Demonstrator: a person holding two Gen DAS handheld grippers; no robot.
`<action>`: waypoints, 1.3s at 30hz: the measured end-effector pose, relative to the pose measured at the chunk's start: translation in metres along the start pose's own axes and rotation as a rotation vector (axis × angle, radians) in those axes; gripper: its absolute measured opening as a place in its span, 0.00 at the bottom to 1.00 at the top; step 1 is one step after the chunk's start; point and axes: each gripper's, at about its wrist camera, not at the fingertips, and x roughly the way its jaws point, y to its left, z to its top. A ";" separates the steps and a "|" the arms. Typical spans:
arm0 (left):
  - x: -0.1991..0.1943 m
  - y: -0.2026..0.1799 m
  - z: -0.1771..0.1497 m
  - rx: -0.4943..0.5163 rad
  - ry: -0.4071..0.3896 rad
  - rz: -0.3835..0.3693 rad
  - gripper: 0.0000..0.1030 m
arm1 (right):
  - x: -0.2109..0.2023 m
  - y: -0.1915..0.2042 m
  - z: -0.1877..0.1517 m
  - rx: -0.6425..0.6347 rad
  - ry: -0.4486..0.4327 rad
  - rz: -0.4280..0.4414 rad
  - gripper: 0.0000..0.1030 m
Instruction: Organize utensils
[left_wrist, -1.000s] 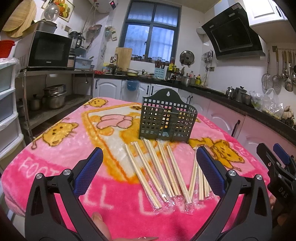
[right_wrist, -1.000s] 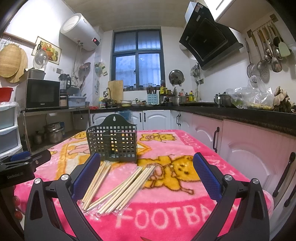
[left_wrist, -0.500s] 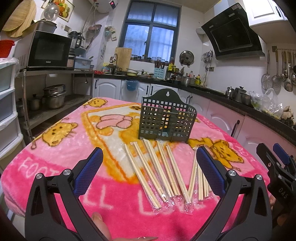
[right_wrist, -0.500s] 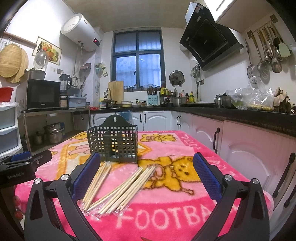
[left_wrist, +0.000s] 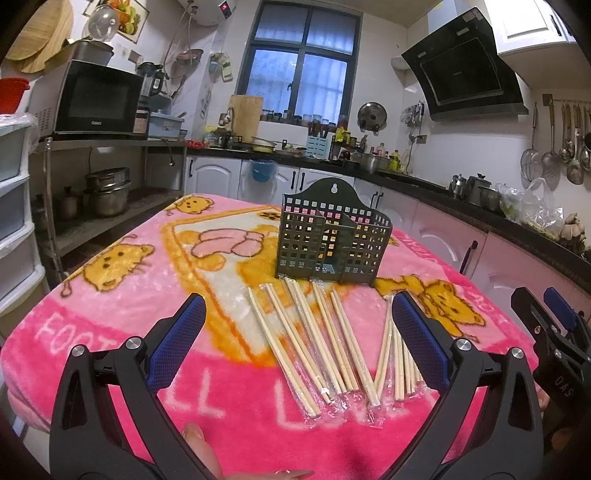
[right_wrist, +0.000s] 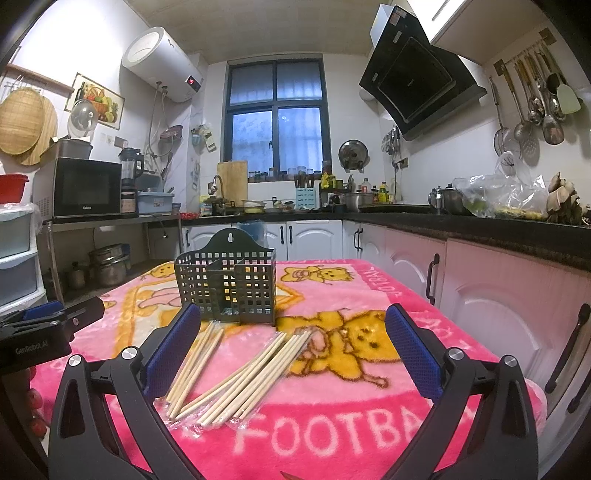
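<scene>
Wooden chopsticks (left_wrist: 325, 343) lie on the blanket ahead of the left gripper (left_wrist: 297, 339) and right gripper (right_wrist: 291, 345), both spread apart.

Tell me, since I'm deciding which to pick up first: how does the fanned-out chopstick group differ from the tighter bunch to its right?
In the left wrist view, the fanned group spreads in separate wrapped pairs and reaches up to the holder; the tighter bunch lies packed together and stops short of it. The fanned group lies between the left gripper fingers; the bunch is partly hidden behind the right finger. Both are pale wood in clear wrappers, flat on the pink blanket.
</scene>
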 end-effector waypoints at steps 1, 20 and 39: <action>-0.001 -0.003 0.002 -0.001 0.001 0.002 0.90 | 0.000 0.000 0.000 0.000 0.000 0.001 0.94; 0.014 0.022 0.002 -0.095 0.058 0.021 0.90 | 0.015 0.007 -0.002 -0.011 0.079 0.046 0.94; 0.056 0.045 0.033 -0.081 0.172 0.008 0.90 | 0.085 0.015 0.010 -0.067 0.313 0.166 0.94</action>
